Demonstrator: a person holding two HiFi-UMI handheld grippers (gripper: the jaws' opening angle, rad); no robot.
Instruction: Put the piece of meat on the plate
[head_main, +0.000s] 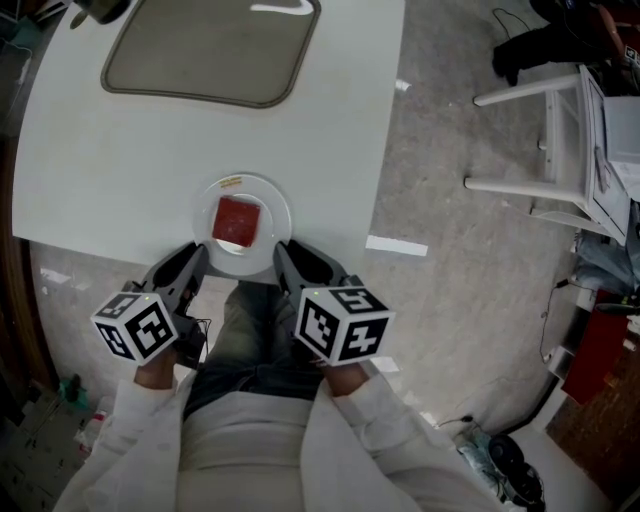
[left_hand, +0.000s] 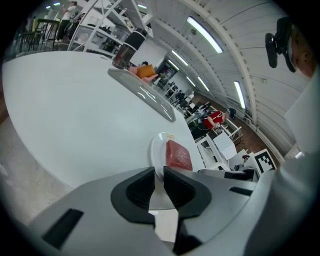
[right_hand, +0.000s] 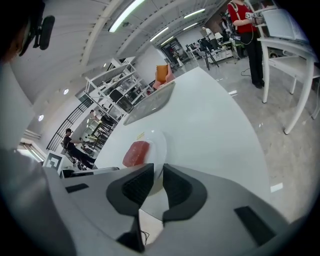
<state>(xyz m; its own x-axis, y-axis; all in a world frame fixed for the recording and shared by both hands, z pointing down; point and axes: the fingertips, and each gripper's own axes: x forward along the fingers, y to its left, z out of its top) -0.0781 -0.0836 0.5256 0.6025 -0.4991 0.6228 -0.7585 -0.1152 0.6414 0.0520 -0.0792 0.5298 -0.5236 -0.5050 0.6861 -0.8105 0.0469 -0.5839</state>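
Red meat (head_main: 238, 221) lies flat on the plate (head_main: 281, 222) at the surface (head_main: 120, 150) near edge, just ahead between left gripper (head_main: 195, 262) and right gripper (head_main: 285, 258). Both clenched, empty, equally near; task looks done.

L gripper (left_hand: 158, 176): light grey moulded body, black pads (left_hand: 140, 186) set in rounded black inserts, dark rect recess on each jaw arm. R gripper (right_hand: 157, 179): same build and colours. Each carries a white cube w/ black square markers: L cube (head_main: 137, 326), R cube (head_main: 343, 324). Thin black cable (head_main: 203, 328) beside L unit. Operator wears white long sleeves (head_main: 385, 425) and grey-green trousers (head_main: 245, 325).
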